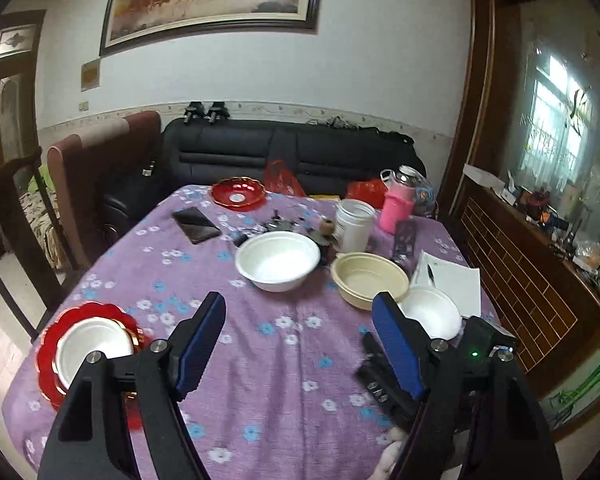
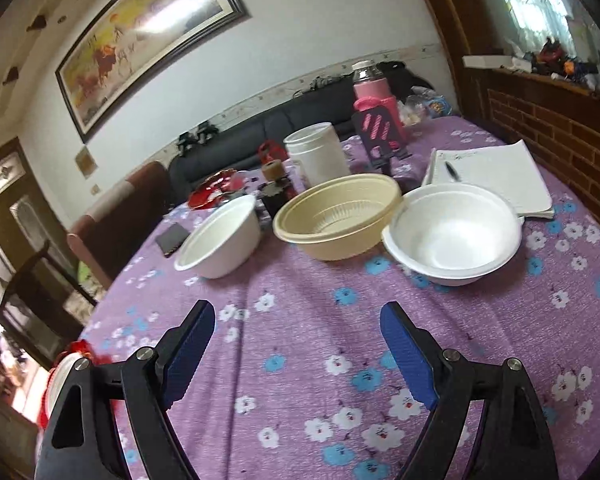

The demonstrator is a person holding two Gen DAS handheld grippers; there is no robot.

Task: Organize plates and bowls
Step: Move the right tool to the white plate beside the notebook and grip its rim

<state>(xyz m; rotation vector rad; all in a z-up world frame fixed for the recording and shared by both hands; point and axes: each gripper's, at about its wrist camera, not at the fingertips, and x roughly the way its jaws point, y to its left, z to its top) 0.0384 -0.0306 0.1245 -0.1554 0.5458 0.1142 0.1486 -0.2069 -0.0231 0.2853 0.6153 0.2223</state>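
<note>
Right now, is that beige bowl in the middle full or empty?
Empty. The right wrist view looks straight into the beige bowl: only its bare ribbed bottom shows. It stands upright on the purple cloth between two white bowls.

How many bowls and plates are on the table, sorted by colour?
White bowls: 3
Beige bowls: 1
Red plates: 2
Total: 6
</note>
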